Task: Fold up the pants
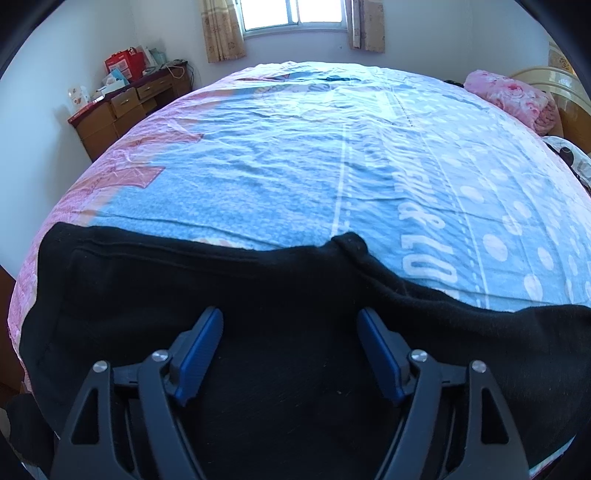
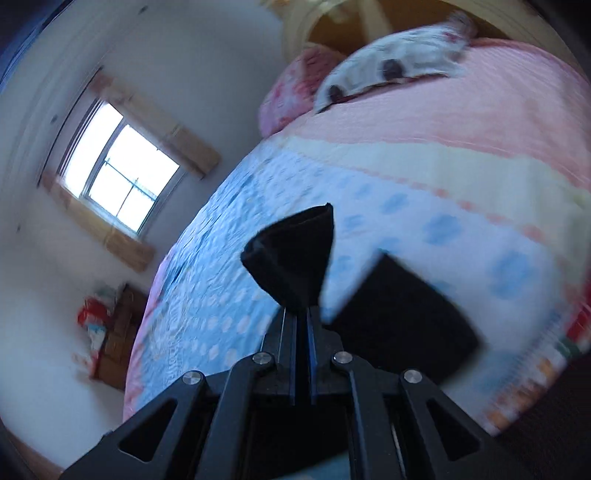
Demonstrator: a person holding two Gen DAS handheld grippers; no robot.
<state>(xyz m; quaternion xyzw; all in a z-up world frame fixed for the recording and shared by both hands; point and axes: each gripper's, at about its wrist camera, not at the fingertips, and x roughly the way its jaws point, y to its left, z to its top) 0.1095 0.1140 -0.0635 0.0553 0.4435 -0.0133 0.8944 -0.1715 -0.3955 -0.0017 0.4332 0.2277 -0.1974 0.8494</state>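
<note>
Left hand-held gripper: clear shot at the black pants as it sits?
Probably yes. The left hand-held gripper is open directly over the black pants, which lie spread on the bedspread, nothing between its fingers and the cloth. The right hand-held gripper is shut on another part.

I am in a home bedroom: a quilted bed (image 1: 295, 166), curtained window (image 1: 295, 14), wooden desk (image 1: 125, 107) and pillows (image 1: 513, 96).
</note>
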